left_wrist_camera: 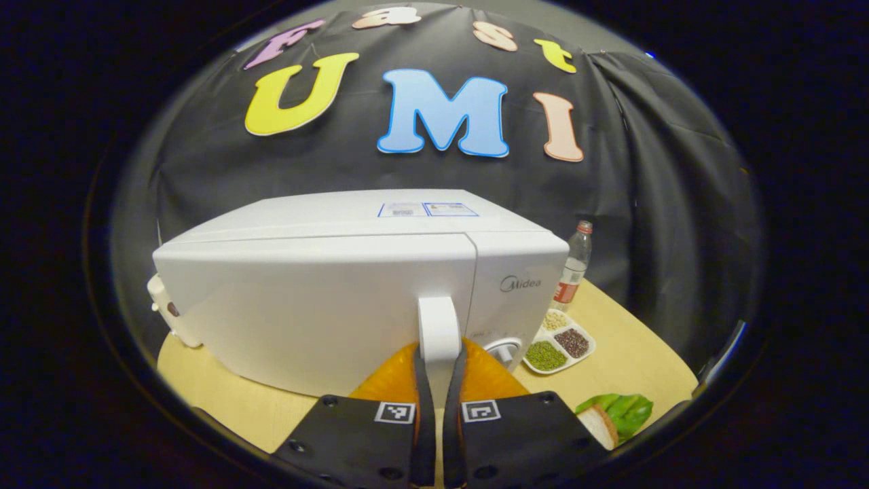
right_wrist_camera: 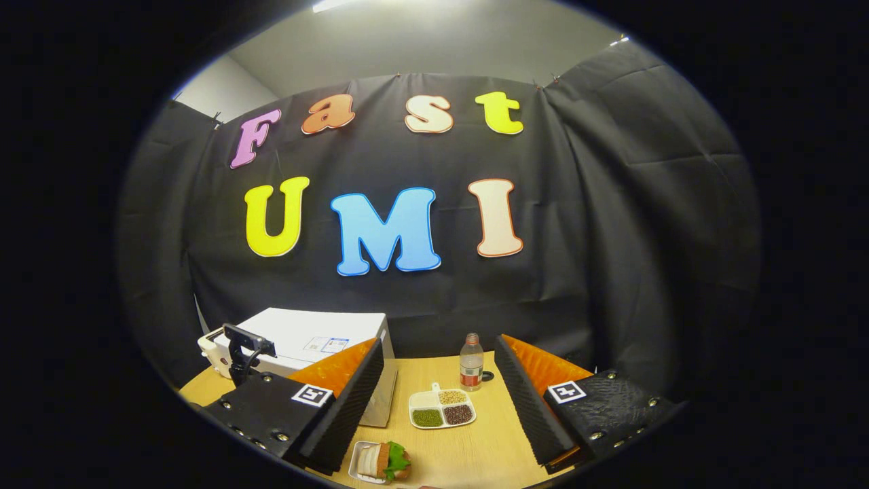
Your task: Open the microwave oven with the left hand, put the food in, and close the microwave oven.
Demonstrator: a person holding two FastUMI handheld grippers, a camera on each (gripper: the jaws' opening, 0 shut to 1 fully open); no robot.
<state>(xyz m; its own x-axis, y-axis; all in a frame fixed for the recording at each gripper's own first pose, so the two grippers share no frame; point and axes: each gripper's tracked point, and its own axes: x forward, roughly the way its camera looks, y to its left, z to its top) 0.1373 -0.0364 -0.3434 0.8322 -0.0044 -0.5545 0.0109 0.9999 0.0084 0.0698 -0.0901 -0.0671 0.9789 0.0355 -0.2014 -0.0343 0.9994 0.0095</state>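
Left gripper (left_wrist_camera: 438, 380): jaws clenched on the white door handle (left_wrist_camera: 438, 326) of the microwave oven (left_wrist_camera: 326, 299), one finger pressed to either side of it. Door (left_wrist_camera: 319, 312) swung a little out from the cabinet, its hinge edge toward the left of the left gripper view. Just right of the handle, a round knob (left_wrist_camera: 504, 351) on the control panel. Low at the right edge of that view, the food (left_wrist_camera: 614, 415): a sandwich with bread and green lettuce, lying on the pale wooden desk (left_wrist_camera: 631, 353). Farther right of the oven, a white divided dish (left_wrist_camera: 560, 341) with three kinds of beans or grains, and behind it an upright clear bottle (left_wrist_camera: 574, 266) with a red cap, near the black cloth wall.

Right gripper (right_wrist_camera: 438, 397): jaws released, spread wide, nothing between them, held above the desk (right_wrist_camera: 475, 448). Nearest below, the food (right_wrist_camera: 383, 460) in a small white tray (right_wrist_camera: 358, 462). Beyond it, the divided dish (right_wrist_camera: 441, 409), then the bottle (right_wrist_camera: 471, 371). To the left, the microwave oven (right_wrist_camera: 319, 336), with the left gripper's dark body (right_wrist_camera: 242, 350) in front of it.
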